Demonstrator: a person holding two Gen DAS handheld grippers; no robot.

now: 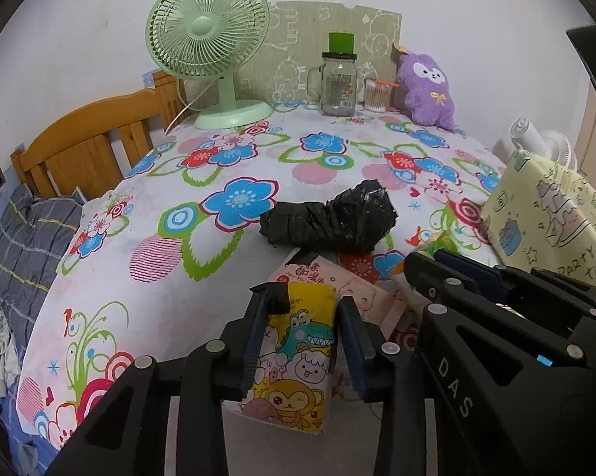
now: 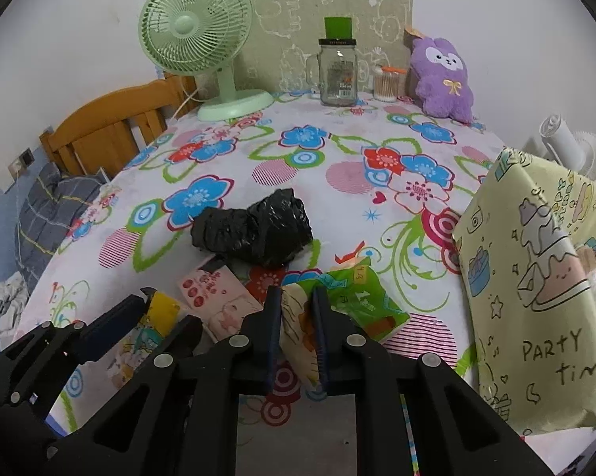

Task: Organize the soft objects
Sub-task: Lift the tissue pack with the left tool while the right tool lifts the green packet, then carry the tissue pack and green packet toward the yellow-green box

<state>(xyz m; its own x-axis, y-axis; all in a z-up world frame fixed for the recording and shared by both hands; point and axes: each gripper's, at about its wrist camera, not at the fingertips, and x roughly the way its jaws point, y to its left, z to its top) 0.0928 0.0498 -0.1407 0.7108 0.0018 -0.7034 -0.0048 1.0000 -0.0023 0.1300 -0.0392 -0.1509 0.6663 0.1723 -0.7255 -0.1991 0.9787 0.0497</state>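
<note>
While your left gripper (image 1: 300, 309) pinches the yellow cartoon tissue pack (image 1: 294, 357) at the near edge of the flowered table cover (image 1: 147, 214), your right gripper (image 2: 297, 301) has its fingers pressed onto the near end of the green tissue pack (image 2: 361, 301), which lies just right of it on the cloth. Between the two packs you have a pink tissue pack (image 2: 218, 297) lying flat. Just beyond it sits a crumpled black plastic bag (image 2: 254, 234), its near edge touching or overlapping the pink pack's far corner. To your right stands a pale yellow bag (image 2: 536, 309) with cartoon drawings. At the far side, along the wall, you see a green desk fan (image 2: 202, 39) on the left, a glass jar (image 2: 337, 75) with a handle in the middle, a small pot of cotton swabs (image 2: 387, 85) beside it, and a purple plush toy (image 2: 443, 79) at the far right.
</note>
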